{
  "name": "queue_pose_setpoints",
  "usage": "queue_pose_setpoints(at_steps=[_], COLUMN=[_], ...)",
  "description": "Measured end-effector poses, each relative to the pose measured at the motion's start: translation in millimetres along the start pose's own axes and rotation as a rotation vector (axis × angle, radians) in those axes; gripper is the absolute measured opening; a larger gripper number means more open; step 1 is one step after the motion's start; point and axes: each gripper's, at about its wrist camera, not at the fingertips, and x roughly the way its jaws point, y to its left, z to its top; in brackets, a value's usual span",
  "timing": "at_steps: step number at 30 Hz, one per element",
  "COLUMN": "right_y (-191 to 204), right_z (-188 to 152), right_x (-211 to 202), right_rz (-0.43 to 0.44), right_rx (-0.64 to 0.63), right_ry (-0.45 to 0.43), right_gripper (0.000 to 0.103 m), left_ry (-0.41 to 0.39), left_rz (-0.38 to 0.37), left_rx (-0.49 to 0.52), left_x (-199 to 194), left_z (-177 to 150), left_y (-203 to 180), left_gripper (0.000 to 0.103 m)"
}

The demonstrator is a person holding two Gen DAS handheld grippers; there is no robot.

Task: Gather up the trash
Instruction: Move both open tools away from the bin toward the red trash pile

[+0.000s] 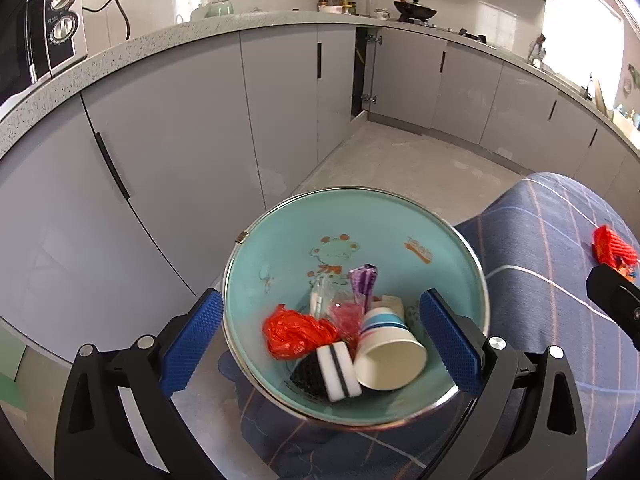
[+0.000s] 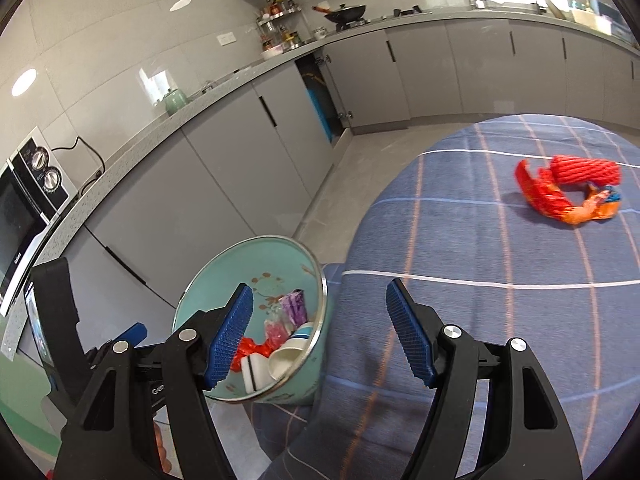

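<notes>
Grey kitchen cabinets behind | checked cloth bench (image 2: 500,320) | teal bin (image 1: 280,240) holds paper cup (image 1: 390,354) | red net wrapper (image 2: 568,190) left far right | left gripper (image 1: 320,340), right gripper (image 2: 320,340): jaws apart, empty

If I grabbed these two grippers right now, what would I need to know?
Left gripper: open, empty, above the teal bin.
Right gripper: open, empty, over the blue plaid cloth.
Done: paper cup, red plastic bag, sponge and purple wrapper lie in the bin.
Left: red-orange wrapper lies on the cloth.
</notes>
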Motion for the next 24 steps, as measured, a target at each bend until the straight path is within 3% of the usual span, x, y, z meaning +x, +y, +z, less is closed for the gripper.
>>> queue_pose_setpoints(at_steps=[24], right_y=[-93.8], right_z=[-10.4], right_x=[-66.5], right_rz=[-0.159], right_rx=[0.119], right_ry=[-0.069], right_gripper=[0.069], left_ry=[-0.03], left_rz=[-0.09], left_rx=[0.152], left_x=[-40.1], left_z=[-20.5], left_y=[-88.7], left_gripper=[0.097])
